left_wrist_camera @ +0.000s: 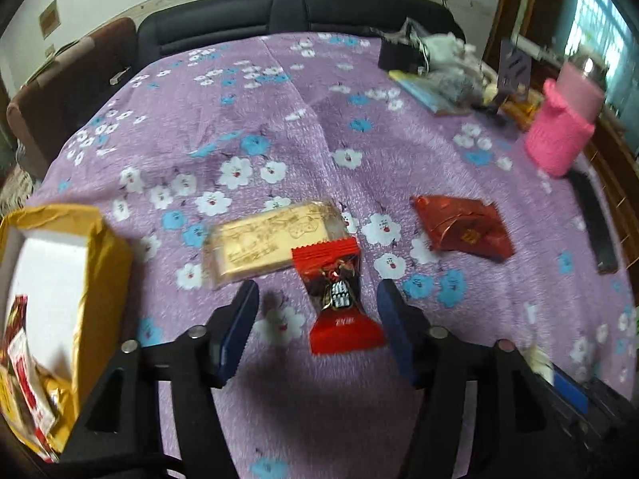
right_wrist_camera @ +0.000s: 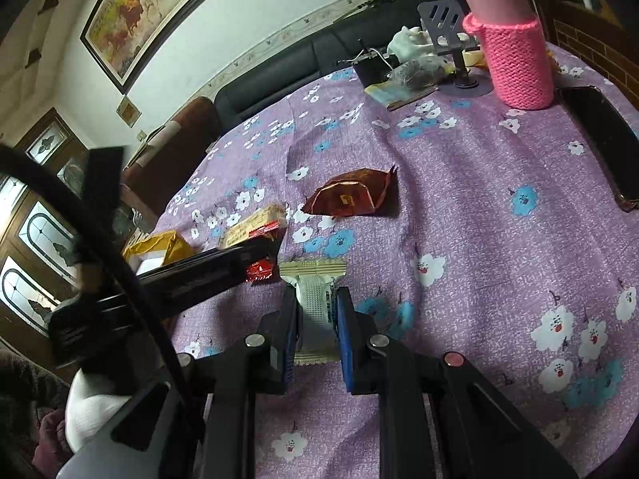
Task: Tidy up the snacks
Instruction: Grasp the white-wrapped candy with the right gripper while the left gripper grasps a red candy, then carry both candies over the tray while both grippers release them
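A red candy packet [left_wrist_camera: 338,295] lies on the purple flowered cloth, between the open fingers of my left gripper [left_wrist_camera: 317,285]. Behind it lies a pale gold biscuit packet [left_wrist_camera: 265,241], and to the right a dark red foil packet [left_wrist_camera: 465,227]. A yellow box [left_wrist_camera: 60,279] with snacks inside stands at the left. My right gripper [right_wrist_camera: 316,295] is shut on a white-green snack packet [right_wrist_camera: 315,307]. In the right wrist view the red foil packet [right_wrist_camera: 349,193], the biscuit packet [right_wrist_camera: 255,225], the yellow box [right_wrist_camera: 159,247] and the left gripper's finger [right_wrist_camera: 207,269] show.
A pink knit-covered bottle [left_wrist_camera: 559,127] [right_wrist_camera: 513,52], a phone stand [right_wrist_camera: 449,28], a book and bags [left_wrist_camera: 431,80] sit at the far right. A black phone [right_wrist_camera: 603,139] [left_wrist_camera: 595,223] lies at the right edge. A dark sofa [left_wrist_camera: 279,16] is behind the table.
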{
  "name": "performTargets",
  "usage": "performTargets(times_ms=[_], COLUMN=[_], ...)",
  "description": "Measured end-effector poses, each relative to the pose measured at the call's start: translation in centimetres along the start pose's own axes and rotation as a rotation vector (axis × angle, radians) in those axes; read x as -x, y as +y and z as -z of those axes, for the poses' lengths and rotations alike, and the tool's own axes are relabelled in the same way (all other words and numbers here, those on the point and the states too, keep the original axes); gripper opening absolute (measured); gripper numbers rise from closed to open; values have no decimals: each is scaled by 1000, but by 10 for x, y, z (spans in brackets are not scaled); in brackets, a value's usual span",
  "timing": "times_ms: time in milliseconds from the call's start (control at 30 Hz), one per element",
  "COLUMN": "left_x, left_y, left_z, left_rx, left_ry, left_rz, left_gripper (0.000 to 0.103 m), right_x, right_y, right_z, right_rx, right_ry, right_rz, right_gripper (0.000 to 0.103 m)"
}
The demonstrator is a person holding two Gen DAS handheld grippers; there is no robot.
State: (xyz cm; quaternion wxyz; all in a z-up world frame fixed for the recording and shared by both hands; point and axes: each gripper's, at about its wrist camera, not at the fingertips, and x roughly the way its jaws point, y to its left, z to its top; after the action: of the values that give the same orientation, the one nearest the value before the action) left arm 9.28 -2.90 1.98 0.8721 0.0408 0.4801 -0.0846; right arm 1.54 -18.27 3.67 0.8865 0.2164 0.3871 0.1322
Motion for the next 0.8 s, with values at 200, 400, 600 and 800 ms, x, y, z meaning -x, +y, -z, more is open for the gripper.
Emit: performTargets(times_ms=[200, 400, 600, 800], left_x=[7, 34, 81, 129], left_y=[-3, 10, 26, 58], left_z=[9, 19, 37, 67], left_rx=[-30, 14, 63, 106], left_ry=[-30, -65, -133, -201], left_rz=[5, 72, 135, 121], left_gripper=[24, 23, 23, 23], right_x=[-3, -6, -5, 0], right_y=[2, 9, 22, 41], right_z=[1, 4, 8, 15], right_rx=[18, 61, 137, 249], right_ry=[0, -1, -31, -82], right_rz=[12, 38, 107, 192], right_gripper=[17, 17, 17, 17])
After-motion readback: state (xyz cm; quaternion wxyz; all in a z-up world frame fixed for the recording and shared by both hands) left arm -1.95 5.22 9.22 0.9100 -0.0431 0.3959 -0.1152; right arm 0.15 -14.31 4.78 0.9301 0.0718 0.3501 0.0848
